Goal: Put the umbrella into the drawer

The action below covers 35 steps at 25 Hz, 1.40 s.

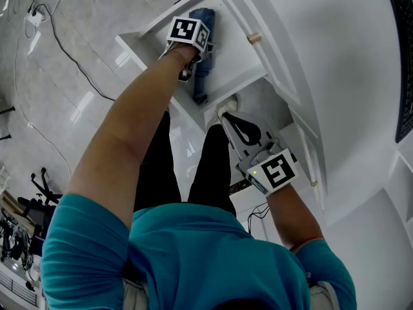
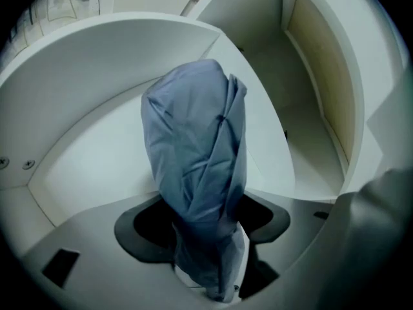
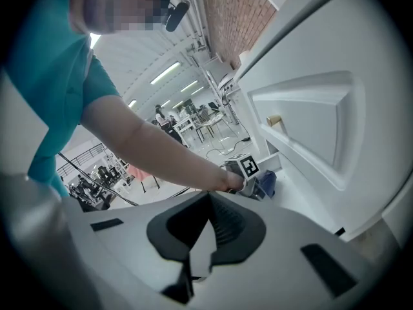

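A folded blue umbrella (image 1: pixel 202 86) (image 2: pixel 197 166) lies along the inside of the open white drawer (image 1: pixel 139 41) (image 2: pixel 97 63). My left gripper (image 1: pixel 192 70) (image 2: pixel 206 225) is down in the drawer and shut on the umbrella's near end, which fills the gap between its dark pads. My right gripper (image 1: pixel 226 113) (image 3: pixel 207 197) hangs below the drawer's front, close to the cabinet, shut with nothing in it. The right gripper view looks across at the left gripper (image 3: pixel 248 172) and the umbrella (image 3: pixel 268 183).
White cabinet fronts with small wooden knobs (image 1: pixel 253 38) (image 3: pixel 274 120) rise on the right. The person's dark legs (image 1: pixel 213 166) stand just before the drawer. A black cable (image 1: pixel 64 44) and a power strip (image 1: pixel 32 18) lie on the shiny floor at the left.
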Each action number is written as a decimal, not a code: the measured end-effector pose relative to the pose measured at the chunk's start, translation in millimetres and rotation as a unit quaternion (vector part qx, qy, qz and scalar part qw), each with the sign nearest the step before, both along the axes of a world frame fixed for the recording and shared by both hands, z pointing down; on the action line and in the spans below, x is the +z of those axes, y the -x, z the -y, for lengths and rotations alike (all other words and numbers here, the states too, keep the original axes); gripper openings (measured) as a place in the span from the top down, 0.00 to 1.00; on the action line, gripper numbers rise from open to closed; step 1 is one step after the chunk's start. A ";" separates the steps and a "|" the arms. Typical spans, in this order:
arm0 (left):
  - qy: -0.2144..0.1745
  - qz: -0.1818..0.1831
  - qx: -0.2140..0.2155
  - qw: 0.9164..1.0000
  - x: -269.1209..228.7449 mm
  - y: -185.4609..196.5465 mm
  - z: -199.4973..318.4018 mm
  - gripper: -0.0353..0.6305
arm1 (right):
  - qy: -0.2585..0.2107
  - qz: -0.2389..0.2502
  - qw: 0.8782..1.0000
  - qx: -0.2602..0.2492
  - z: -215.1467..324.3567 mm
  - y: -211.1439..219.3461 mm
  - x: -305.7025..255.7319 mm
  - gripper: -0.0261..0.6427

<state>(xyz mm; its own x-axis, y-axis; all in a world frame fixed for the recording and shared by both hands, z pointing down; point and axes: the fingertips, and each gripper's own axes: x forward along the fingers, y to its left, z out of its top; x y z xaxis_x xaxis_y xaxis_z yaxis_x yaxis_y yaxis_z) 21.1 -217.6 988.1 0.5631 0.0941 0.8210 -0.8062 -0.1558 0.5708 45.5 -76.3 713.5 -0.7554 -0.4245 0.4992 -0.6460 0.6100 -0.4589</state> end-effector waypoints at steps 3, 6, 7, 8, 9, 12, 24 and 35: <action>-0.003 0.000 -0.011 1.000 0.5 0.8 -2.5 0.50 | 0.004 0.005 1.000 0.000 -0.1 1.9 -0.3 0.93; -0.006 0.001 -0.026 1.000 -1.7 4.5 -3.8 0.50 | 0.005 0.008 1.000 -0.003 0.4 5.5 -4.5 0.93; -0.008 0.000 -0.031 0.999 -3.0 5.8 -3.1 0.49 | 0.004 0.008 1.000 -0.003 1.3 6.4 -6.4 0.93; -0.011 -0.002 -0.037 0.999 -4.8 7.1 -1.8 0.49 | 0.003 0.008 1.000 -0.003 2.4 7.0 -8.2 0.93; -0.014 -0.004 -0.043 0.999 -7.2 8.6 -0.3 0.49 | 0.002 0.008 1.000 -0.003 3.5 7.4 -9.6 0.93; -0.020 -0.014 -0.069 0.997 -18.0 14.1 4.7 0.49 | 0.004 0.006 1.000 -0.003 5.6 8.7 -11.7 0.93; -0.034 -0.095 -0.124 0.987 -130.4 32.7 15.1 0.49 | 0.015 0.011 1.000 0.023 29.9 14.4 -71.7 0.93; -0.089 -0.195 -0.108 0.971 -296.8 72.0 -8.2 0.49 | 0.007 -0.006 0.999 0.044 41.8 7.2 -162.5 0.93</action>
<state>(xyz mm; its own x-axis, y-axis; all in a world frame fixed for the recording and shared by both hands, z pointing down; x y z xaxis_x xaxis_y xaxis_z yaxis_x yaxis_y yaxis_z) -50.9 -209.4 691.3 0.8253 -0.1853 0.5334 -0.5587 -0.1318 0.8188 38.3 -118.0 551.1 -0.7088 -0.4823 0.5149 -0.7030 0.5440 -0.4582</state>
